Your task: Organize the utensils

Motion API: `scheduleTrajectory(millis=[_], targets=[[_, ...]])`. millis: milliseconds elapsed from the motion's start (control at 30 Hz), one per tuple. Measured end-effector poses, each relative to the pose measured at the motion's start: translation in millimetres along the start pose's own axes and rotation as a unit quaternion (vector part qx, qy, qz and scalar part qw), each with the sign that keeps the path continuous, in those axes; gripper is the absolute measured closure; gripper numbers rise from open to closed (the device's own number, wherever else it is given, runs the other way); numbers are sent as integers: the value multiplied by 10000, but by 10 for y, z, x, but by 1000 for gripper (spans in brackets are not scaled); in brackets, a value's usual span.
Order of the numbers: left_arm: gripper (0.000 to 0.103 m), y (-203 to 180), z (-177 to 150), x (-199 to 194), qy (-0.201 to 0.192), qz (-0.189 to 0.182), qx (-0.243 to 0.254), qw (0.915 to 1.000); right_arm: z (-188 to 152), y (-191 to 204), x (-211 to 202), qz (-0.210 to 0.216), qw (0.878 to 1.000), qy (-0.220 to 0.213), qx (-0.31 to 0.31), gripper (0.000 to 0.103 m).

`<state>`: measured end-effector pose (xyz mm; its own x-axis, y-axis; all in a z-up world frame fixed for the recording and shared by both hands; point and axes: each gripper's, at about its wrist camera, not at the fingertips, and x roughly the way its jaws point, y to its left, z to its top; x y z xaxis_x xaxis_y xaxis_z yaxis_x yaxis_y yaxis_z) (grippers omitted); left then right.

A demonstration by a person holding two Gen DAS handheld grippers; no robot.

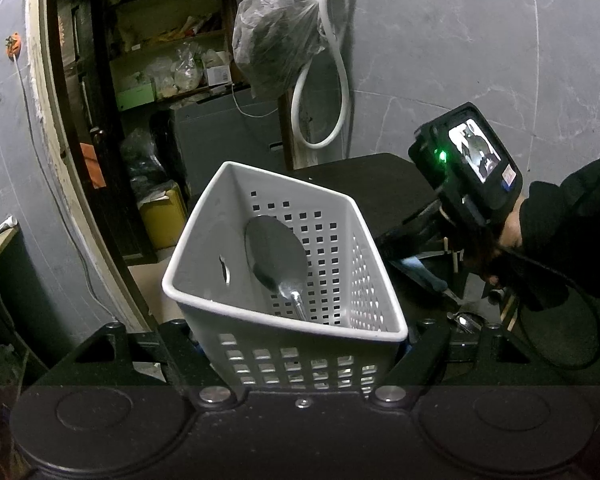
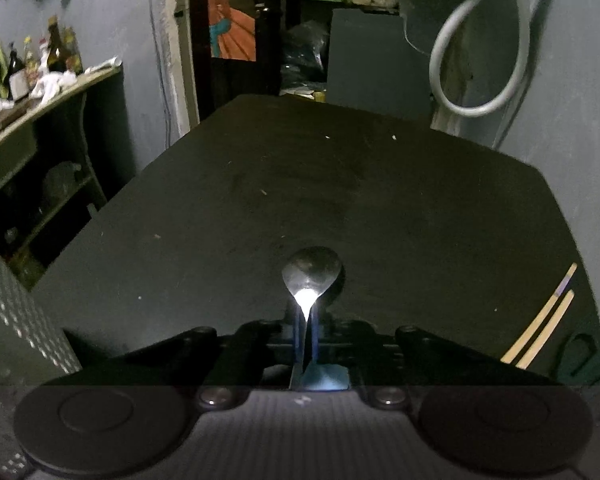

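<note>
My left gripper (image 1: 300,344) is shut on a white perforated basket (image 1: 340,264) and holds it tilted above the dark table (image 1: 364,184). A large metal spoon (image 1: 278,258) lies inside the basket. My right gripper (image 2: 307,320) is shut on the handle of a small metal spoon (image 2: 312,270), whose bowl points forward over the table (image 2: 340,184). The right gripper also shows in the left wrist view (image 1: 456,308), right of the basket. Two wooden chopsticks (image 2: 540,324) lie on the table at the right. The basket's side shows at the left edge of the right wrist view (image 2: 8,320).
A grey wall with a looped white hose (image 1: 324,92) and a hanging plastic bag (image 1: 276,40) stands behind the table. A doorway with cluttered shelves (image 1: 160,60) is at the back left. A side shelf with bottles (image 2: 40,64) stands left of the table.
</note>
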<state>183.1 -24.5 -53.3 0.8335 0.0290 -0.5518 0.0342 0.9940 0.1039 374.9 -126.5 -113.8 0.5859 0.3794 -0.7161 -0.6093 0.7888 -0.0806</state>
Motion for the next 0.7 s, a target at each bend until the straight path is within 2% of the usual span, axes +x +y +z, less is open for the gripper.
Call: scheduleTrajectory(millis=[100,267,367,467,567,700], targets=[[24,8,3,0,-2,-3,-8,10000,-59,195,-49,-367,9971,-25,-660,98],[24,8,0,4,-1,-10,-21,10000,-215,611,-100,-964,9742,-80,-2040,98],[24,8,0,4,0,-11,-26,10000,-303,772,-126,-1090,9632,-95,-2456,99],[24,9,-1,3,-1,-11,-22,10000,-312,811,-181,-925,9668,-82,-2382,99],[24,9,-1,3,-1,-11,-22,10000,-255,730,-212,-589,9803,-21,-1886,99],[24,10,-2,2,0,-10,-25,10000,-165,513,-220,-189,9916,78,-1281,99]])
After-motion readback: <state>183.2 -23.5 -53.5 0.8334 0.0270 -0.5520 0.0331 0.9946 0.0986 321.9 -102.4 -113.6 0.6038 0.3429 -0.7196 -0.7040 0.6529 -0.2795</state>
